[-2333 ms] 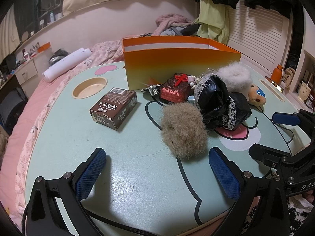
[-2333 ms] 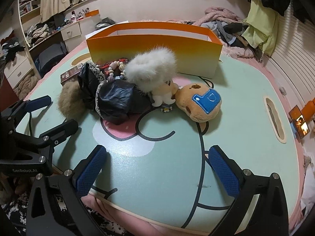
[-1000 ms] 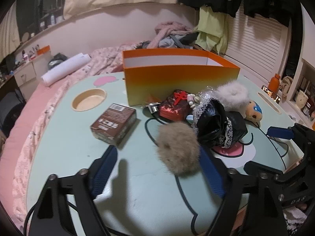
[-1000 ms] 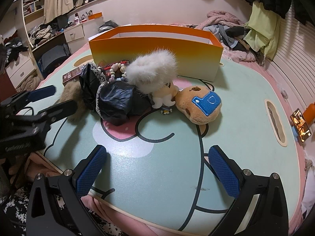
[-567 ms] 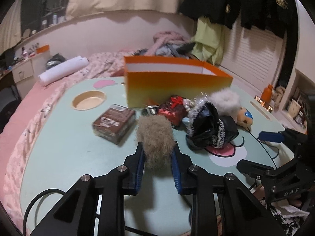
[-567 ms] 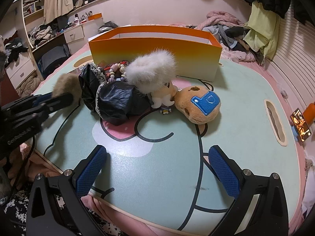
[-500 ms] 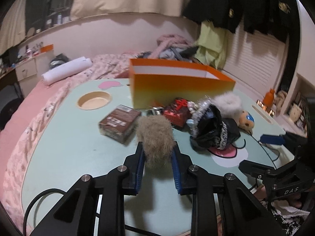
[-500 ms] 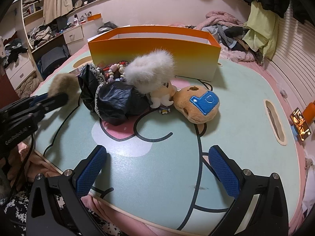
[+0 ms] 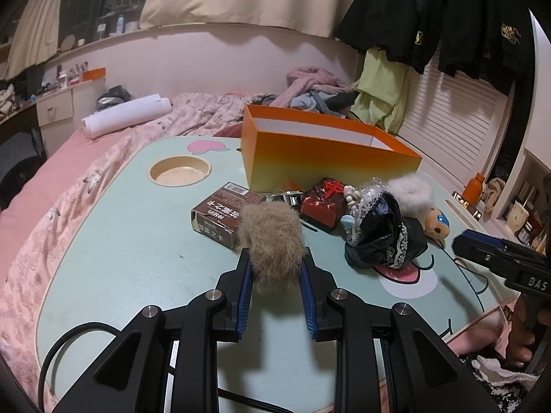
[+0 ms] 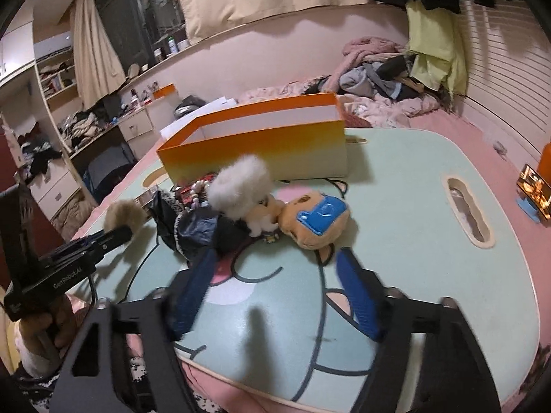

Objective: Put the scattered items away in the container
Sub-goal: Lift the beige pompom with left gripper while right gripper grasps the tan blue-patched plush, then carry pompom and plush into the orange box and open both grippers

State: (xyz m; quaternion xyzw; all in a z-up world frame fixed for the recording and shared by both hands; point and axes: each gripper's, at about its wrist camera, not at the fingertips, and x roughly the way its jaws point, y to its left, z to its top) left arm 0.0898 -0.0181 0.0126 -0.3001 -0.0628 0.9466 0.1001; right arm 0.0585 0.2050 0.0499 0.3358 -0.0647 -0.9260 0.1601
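Observation:
My left gripper [image 9: 275,268] is shut on a brown fur scrunchie [image 9: 272,241] and holds it above the table; it also shows in the right wrist view [image 10: 124,217]. The orange box [image 9: 327,158] stands open at the table's far side, also in the right wrist view [image 10: 255,151]. On the table lie a brown carton [image 9: 224,215], a red gift box [image 9: 323,204], a black lace-trimmed bag [image 9: 382,237], a white fur scrunchie [image 10: 239,184] and a bear plush [image 10: 315,218]. My right gripper [image 10: 275,292] is open and empty, in front of the plush, its fingers blurred.
The mint table [image 9: 120,258] has a round cup recess [image 9: 179,172] at far left and a slot [image 10: 466,210] at right. A bed with pink bedding and clothes [image 9: 193,117] surrounds it. A small phone stand [image 10: 532,192] sits at the right edge.
My left gripper closed on the brown scrunchie and lifted it off the table. My right gripper has just moved forward toward the plush, with its fingers closer together.

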